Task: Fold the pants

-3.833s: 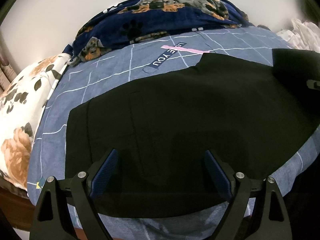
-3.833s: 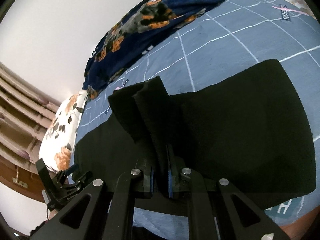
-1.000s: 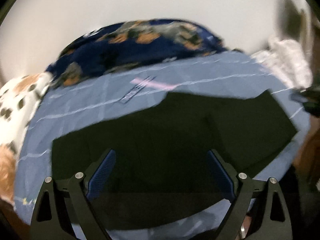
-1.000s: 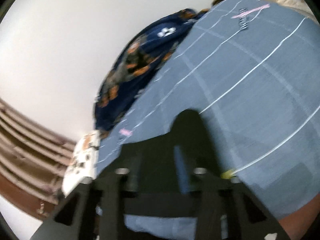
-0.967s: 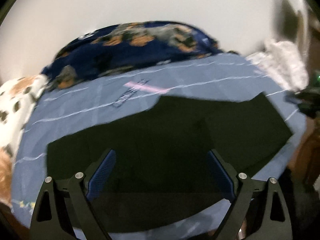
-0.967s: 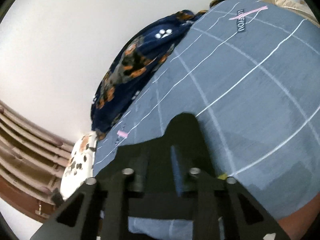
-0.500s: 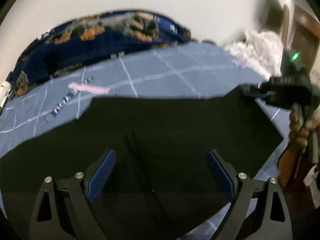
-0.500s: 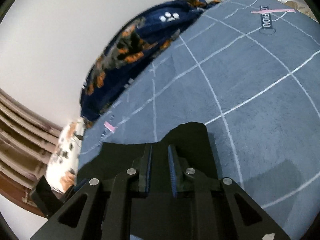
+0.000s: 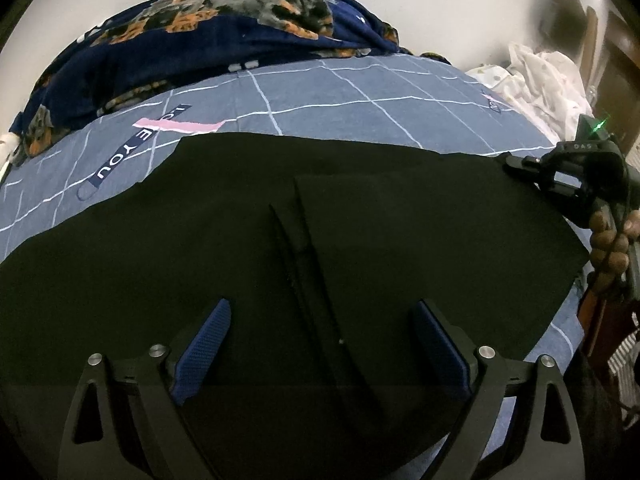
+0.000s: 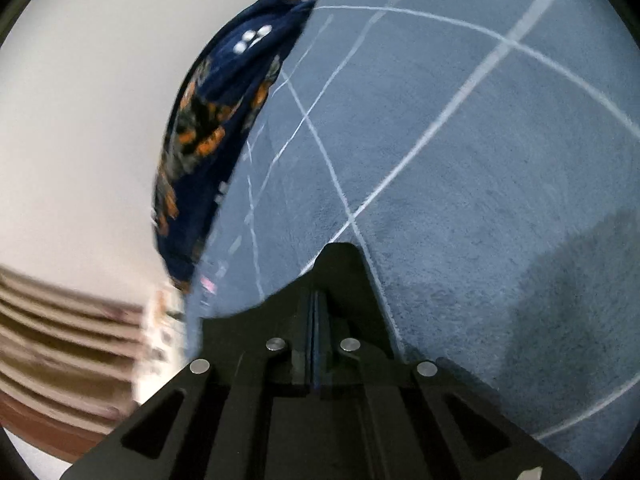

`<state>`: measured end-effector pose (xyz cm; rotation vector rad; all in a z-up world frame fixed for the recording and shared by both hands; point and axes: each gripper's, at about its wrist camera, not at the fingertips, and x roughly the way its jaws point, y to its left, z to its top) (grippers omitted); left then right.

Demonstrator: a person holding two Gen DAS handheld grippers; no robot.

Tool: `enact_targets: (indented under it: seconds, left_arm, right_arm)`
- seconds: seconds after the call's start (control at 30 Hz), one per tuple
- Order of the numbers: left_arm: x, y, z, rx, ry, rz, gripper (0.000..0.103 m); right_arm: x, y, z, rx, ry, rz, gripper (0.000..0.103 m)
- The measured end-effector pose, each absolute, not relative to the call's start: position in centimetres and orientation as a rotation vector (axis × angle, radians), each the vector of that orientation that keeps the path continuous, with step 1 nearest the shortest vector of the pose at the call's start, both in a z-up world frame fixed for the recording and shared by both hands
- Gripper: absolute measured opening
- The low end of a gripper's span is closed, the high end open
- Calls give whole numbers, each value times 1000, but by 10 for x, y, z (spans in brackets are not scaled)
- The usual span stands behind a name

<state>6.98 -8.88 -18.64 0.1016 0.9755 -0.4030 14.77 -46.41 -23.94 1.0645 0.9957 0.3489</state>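
We have the black pants (image 9: 248, 248) spread flat on the blue checked bedsheet (image 9: 360, 92), their far edge just short of the "LOVE YOU" print (image 9: 136, 148) on that sheet. One panel already lies folded over, its edge and a seam running down the middle of the cloth toward us, so we judge one fold made and at least one more needed before the pants make a compact stack. Our left gripper (image 9: 320, 344) hangs over the near part of the pants with its blue pads (image 9: 204, 336) wide apart and nothing between them. Our right gripper (image 10: 316, 320) has its jaws pressed together at the corner of the pants that points away from the print; whether cloth is pinched there we cannot tell, black on black.
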Motion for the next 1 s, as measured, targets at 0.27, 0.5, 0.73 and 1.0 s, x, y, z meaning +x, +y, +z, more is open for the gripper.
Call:
enact_targets:
  seconds: [0.27,0.5,0.73,1.0]
  left_arm:
    - [71,-90,-188,112,970,-411,95]
    - [70,-91,-188,118,968,-411,96]
    - [70,-90,-188,116,973,-410,96]
    - [70,-89,-188,117,972,-412,96]
  right_arm:
    - [163,-479,-242,1107,985,309,0]
    - [171,-478,-238,1035,1041,306,0]
    - [135,-463,-205,863,997,482,11]
    - [72,-458,-224,740,1076,603,0]
